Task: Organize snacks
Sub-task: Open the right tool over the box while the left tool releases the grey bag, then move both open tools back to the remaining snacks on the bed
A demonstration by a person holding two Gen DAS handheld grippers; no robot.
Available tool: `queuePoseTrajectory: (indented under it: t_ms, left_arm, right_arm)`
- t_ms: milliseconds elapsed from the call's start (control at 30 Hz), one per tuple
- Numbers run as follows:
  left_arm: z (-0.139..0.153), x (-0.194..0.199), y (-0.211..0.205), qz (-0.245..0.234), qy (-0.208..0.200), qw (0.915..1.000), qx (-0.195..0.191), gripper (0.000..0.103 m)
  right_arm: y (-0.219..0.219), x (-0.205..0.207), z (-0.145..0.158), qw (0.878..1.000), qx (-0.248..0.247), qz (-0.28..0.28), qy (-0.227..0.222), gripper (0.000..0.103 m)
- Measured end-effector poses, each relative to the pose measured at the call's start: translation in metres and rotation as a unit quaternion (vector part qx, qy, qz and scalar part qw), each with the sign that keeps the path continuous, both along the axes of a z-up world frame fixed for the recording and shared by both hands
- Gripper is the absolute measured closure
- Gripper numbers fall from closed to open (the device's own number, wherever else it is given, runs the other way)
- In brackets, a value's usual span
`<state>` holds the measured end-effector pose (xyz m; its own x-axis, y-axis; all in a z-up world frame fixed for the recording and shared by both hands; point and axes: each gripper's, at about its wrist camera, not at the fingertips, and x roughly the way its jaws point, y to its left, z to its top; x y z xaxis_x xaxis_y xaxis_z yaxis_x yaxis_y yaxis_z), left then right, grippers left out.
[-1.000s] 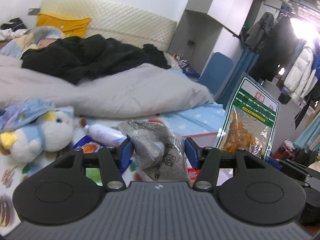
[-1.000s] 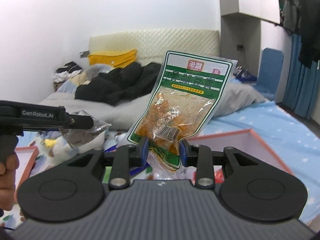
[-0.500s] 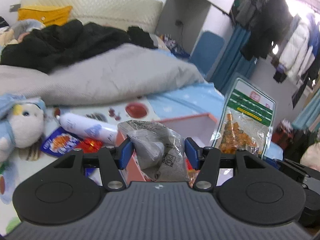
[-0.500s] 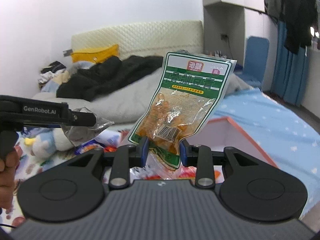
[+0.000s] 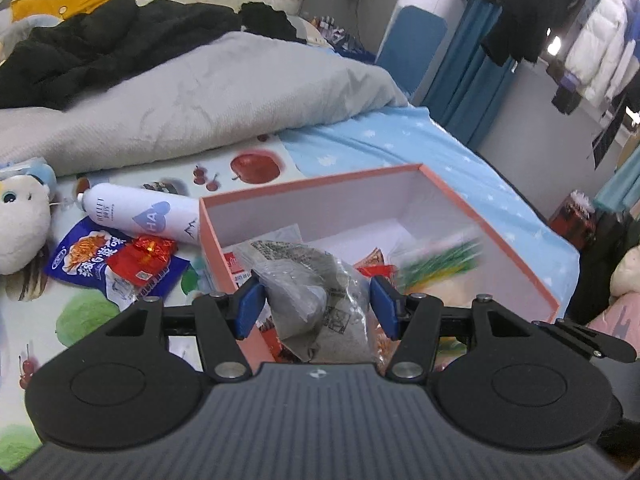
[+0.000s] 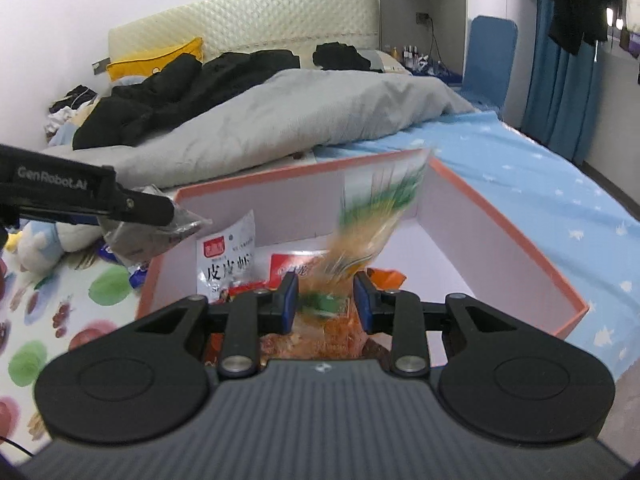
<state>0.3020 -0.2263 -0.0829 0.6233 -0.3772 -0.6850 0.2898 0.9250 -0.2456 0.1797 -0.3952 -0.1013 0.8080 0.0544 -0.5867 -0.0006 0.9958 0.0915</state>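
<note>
My left gripper [image 5: 316, 306] is shut on a crumpled grey foil packet [image 5: 316, 280], held over the near left corner of a pink open box [image 5: 320, 190]. My right gripper [image 6: 325, 303] has its jaws parted; the green and orange snack bag [image 6: 372, 224] is blurred between and beyond them, falling into the box [image 6: 500, 220]. It also shows as a blur in the left wrist view [image 5: 440, 260]. Several snack packets lie in the box, among them a white one [image 6: 228, 256]. The left gripper and its foil packet [image 6: 152, 236] show at the left of the right wrist view.
On the fruit-print sheet left of the box lie a white bottle [image 5: 140, 216], a blue snack bag [image 5: 84, 256], a red packet [image 5: 144, 256] and a plush toy [image 5: 20, 232]. A grey duvet [image 5: 200, 100] and black clothes lie behind. Blue curtains hang at the right.
Both grippers have tipped down over the box. The right gripper's jaws have parted and the green and orange bag is dropping into the box. The left still holds the foil packet.
</note>
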Motion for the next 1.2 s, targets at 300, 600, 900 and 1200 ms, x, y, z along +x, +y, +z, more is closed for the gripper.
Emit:
queuePoseTrajectory:
  t_ms: [300,600,900,1200]
  left_arm:
    - [0.010,-0.013,0.001,-0.008,-0.019,0.9997,0.013,0.025]
    - [0.056,-0.032,0.023,0.011,-0.071,0.9974,0.002,0.025]
    - [0.093,-0.060,0.066,0.036,-0.112,0.9930,-0.012,0.025]
    - [0.116,-0.099,0.121,0.066,-0.149,0.9866,0.011,0.025]
  right_arm:
    - [-0.003,-0.009,0.003,1.000,0.018,-0.004,-0.008,0.043]
    - [0.001,-0.017,0.044,0.998,0.020,-0.001,-0.058,0.043]
    - [0.024,-0.030,0.087,0.993,0.031,0.014,-0.117,0.043]
    - [0.070,-0.043,0.106,0.986,0.052,0.051,-0.147,0.043]
